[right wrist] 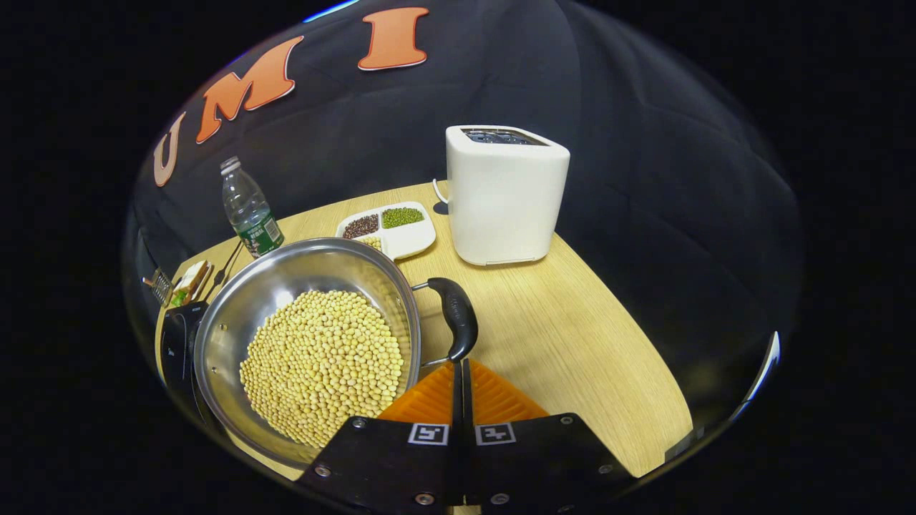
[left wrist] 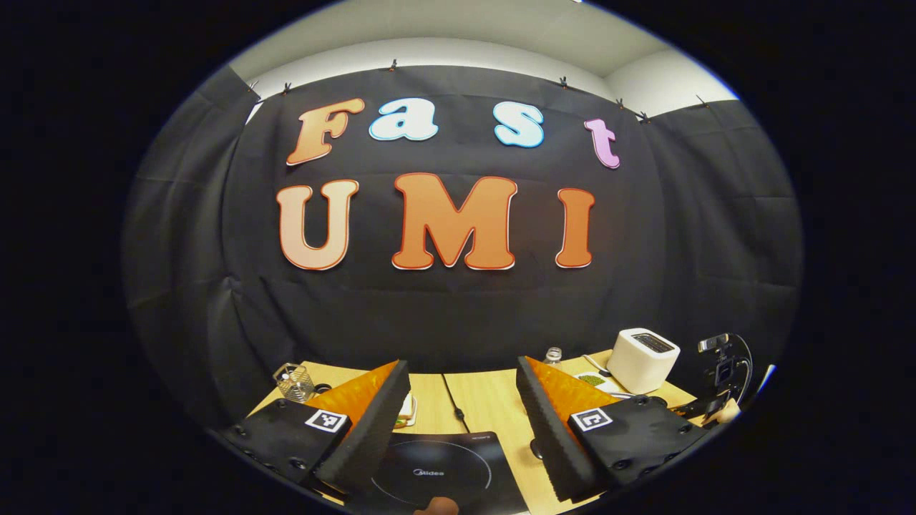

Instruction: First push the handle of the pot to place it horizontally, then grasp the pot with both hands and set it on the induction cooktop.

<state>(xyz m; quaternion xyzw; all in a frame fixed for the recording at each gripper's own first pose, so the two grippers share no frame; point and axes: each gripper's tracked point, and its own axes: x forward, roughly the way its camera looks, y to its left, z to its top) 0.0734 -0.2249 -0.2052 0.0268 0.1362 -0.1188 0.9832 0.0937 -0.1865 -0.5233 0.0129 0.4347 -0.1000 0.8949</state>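
The right gripper (right wrist: 459,361) at bottom centre of the right gripper view has its fingers pressed together, tips just at the pot's black handle (right wrist: 458,315). The pot (right wrist: 236,322), full of yellow beans (right wrist: 322,365), sits lower left on the wooden table (right wrist: 572,329). The left gripper (left wrist: 464,372) hangs wide apart above the cooktop (left wrist: 444,465) at the bottom of the left gripper view.

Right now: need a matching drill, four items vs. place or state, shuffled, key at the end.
1. pot
2. toaster
3. left gripper
4. right gripper

a. fingers closed together, just below the pot's black handle
b. holds yellow beans
c. fingers spread, above the induction cooktop
d. upright on the table, behind the pot

Pairs: 1-b, 2-d, 3-c, 4-a
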